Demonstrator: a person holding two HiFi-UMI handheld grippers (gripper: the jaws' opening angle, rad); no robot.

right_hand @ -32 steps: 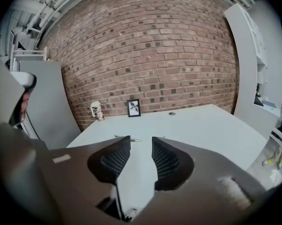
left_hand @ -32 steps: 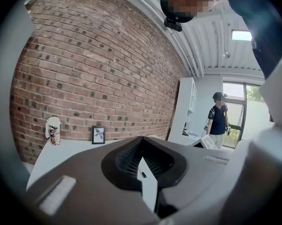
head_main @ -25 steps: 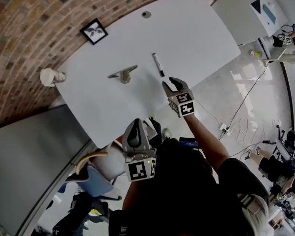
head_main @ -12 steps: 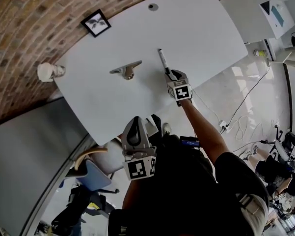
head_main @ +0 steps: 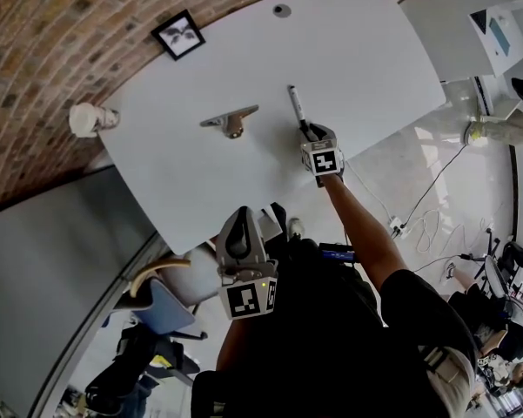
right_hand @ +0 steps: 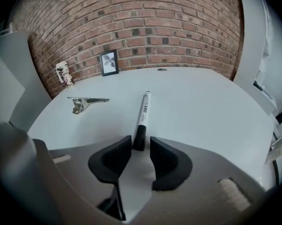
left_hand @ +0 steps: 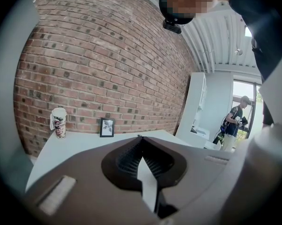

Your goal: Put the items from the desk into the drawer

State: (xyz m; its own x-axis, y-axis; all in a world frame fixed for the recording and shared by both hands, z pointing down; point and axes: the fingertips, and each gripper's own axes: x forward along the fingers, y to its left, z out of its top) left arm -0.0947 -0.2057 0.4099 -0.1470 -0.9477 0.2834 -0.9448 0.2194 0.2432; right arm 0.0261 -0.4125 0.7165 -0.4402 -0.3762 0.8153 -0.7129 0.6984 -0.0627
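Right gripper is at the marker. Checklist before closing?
1. Marker between the right gripper jaws: ok, its black cap end sits between the tips.
2. Jaws apart enough: ok, open, one on each side of the cap.
3. Marker lying flat on the desk: ok.
4. Nothing crowding the grasp: ok, the metal clip lies apart to the left.
5. Left gripper out of the way: ok, shut, empty, held back from the desk.
6. Drawer ready: cannot tell, no drawer in view.
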